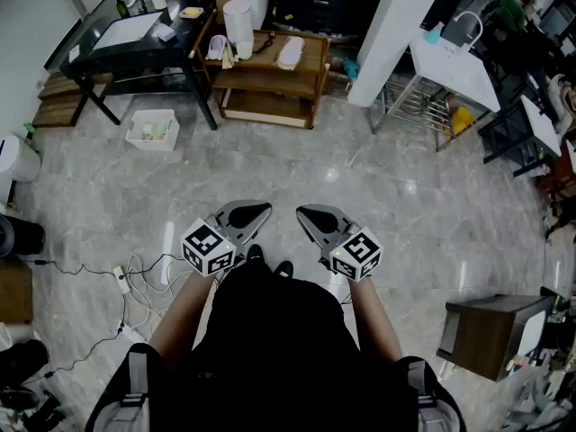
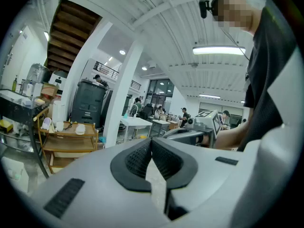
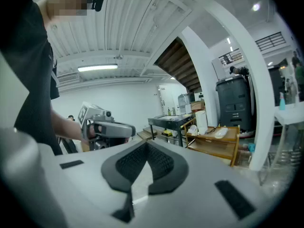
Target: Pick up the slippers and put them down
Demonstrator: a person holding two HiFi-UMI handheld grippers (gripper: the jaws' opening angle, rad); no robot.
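We haven't started: left hand-held gripper [image 1: 253,214] and right hand-held gripper [image 1: 314,216] are pressed together, empty. The slippers [image 1: 290,52] lie on the wooden shelf [image 1: 270,85] at twelve o'clock, well apart; next we'd approach and spread the jaws.

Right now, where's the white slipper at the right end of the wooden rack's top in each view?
Head view: white slipper at top centre, on the wooden rack.
Left gripper view: white slipper left of centre, on the rack top.
Right gripper view: white slipper right of centre, on the rack top.
Shared landmark: the tall white container at the rack's other end.
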